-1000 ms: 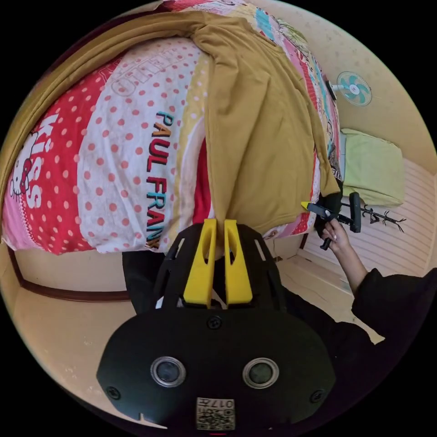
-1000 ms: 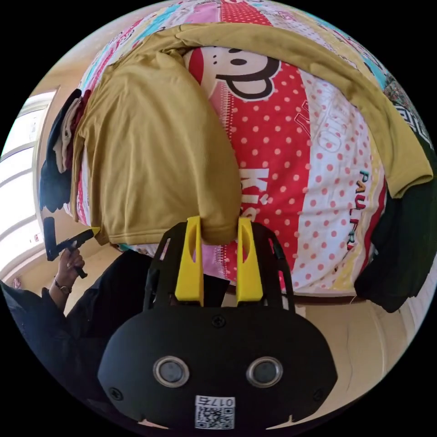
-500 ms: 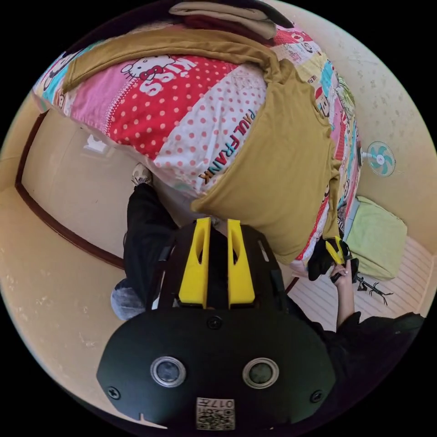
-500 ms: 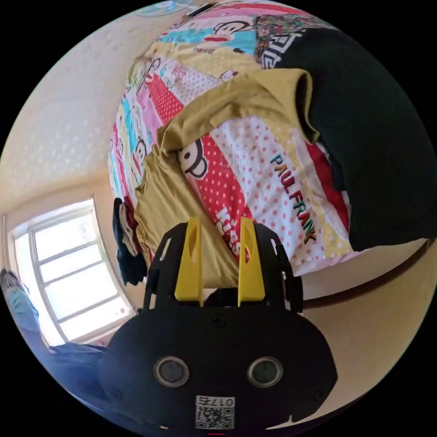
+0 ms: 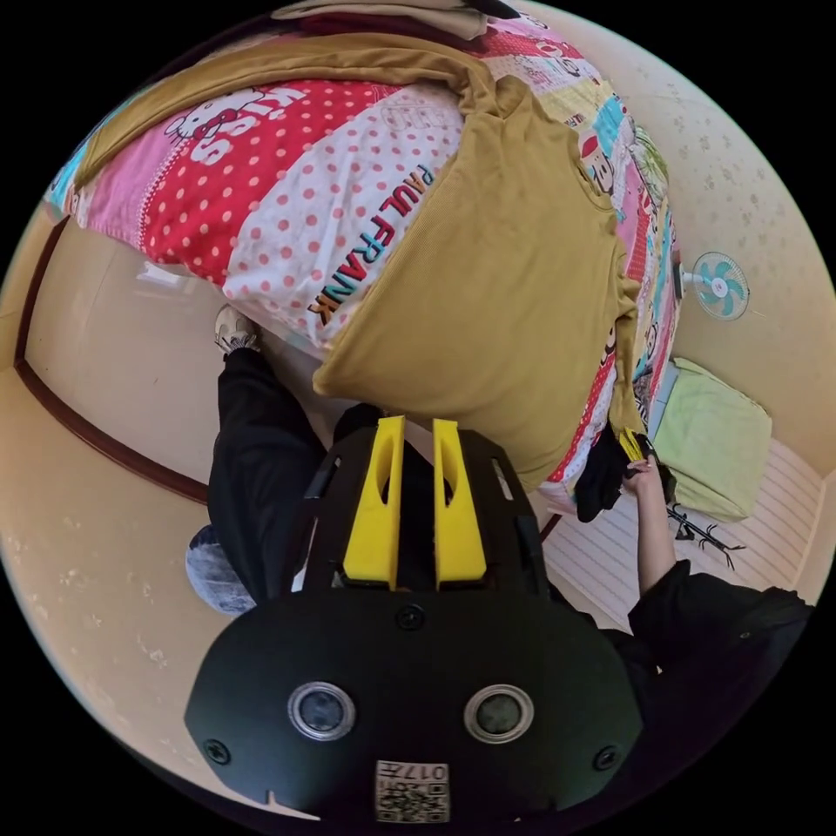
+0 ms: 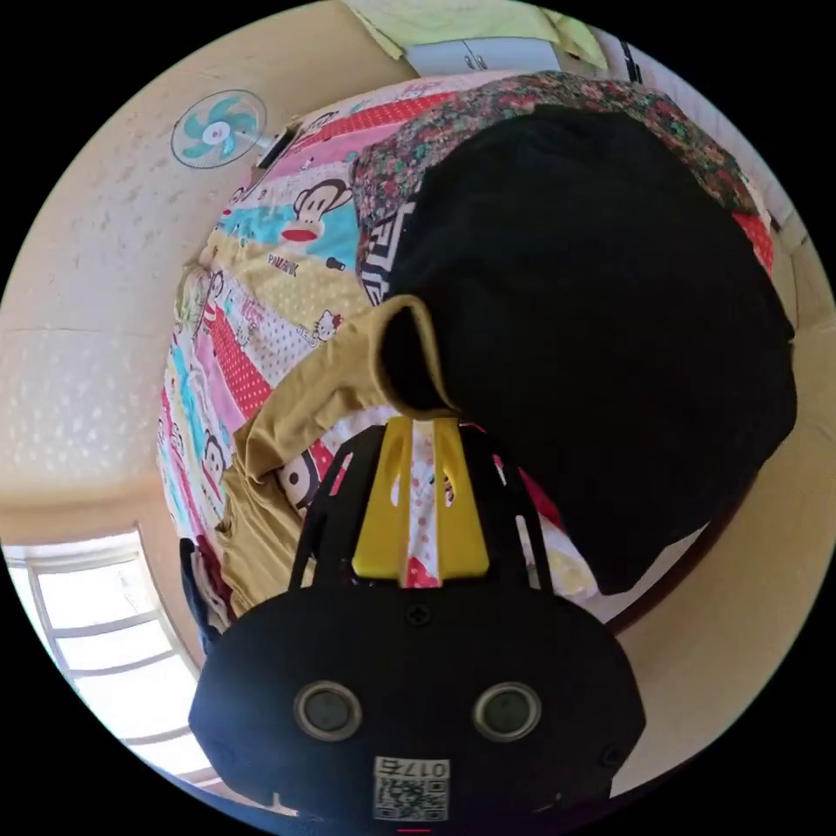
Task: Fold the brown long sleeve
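The brown long sleeve [image 5: 514,287] was spread on the bed [image 5: 287,218], its body lying over the patterned bedcover and its hem hanging at the bed's edge.

In the left gripper view, the left gripper [image 5: 416,427] was held just below that hem with its yellow jaws close together and nothing between them; a second earlier those jaws had been pinched on the hem, so the cloth had been let go.

In the right gripper view, the right gripper [image 6: 424,424] had been brought from the shirt's folded body, where its jaws stood apart, to the cuff [image 6: 405,357] of one sleeve. There the jaws were drawn nearly together at the cuff's edge, seemingly nipping it, though the contact could not be made out with certainty. A black garment [image 6: 601,348] lay on the bed just beside the cuff.

In the left gripper view, the right gripper [image 5: 629,444] was seen at the far end of the shirt, held in a hand [image 5: 643,475].
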Demonstrator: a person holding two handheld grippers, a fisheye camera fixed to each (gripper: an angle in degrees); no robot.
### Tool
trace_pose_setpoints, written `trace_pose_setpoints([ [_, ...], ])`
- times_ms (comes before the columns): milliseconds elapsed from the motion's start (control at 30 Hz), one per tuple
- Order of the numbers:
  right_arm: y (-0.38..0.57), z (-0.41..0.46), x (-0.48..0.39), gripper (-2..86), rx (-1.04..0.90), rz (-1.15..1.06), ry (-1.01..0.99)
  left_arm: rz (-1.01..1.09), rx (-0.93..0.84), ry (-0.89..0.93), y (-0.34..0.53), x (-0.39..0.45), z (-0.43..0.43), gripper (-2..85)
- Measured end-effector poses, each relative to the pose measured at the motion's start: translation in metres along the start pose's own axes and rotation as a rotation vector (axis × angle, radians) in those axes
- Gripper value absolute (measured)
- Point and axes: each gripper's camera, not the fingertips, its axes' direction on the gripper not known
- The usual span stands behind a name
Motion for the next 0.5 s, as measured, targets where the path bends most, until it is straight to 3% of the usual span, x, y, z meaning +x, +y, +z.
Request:
trace_pose_setpoints([
  [167, -0.016, -0.069, -0.046, 1.8, 0.054, -0.41, 0.172, -0.04, -0.012, 0.034, 0.006, -0.008, -0.008, 5.8],
  [233, -0.02, -0.042, -0.046, 3.8, -0.144, -0.558, 0.251, -0.03, -0.021, 0.034, 0.005, -0.006, -0.007, 5.8],
  [300, -0.007, -0.014, -0.046, 8.0, -0.196, -0.625, 0.291, -0.015, -0.036, 0.045, 0.004, -0.002, -0.004, 5.8],
  [400, 0.02, 0.031, -0.055, 15.2, -0.145, -0.743, 0.402, 0.015, -0.045, 0.072, 0.003, 0.008, -0.003, 5.9],
  [500, 0.023, 0.074, -0.06, 14.3, -0.115, -0.719, 0.425, 0.069, -0.038, 0.095, 0.004, 0.017, -0.011, 5.9],
])
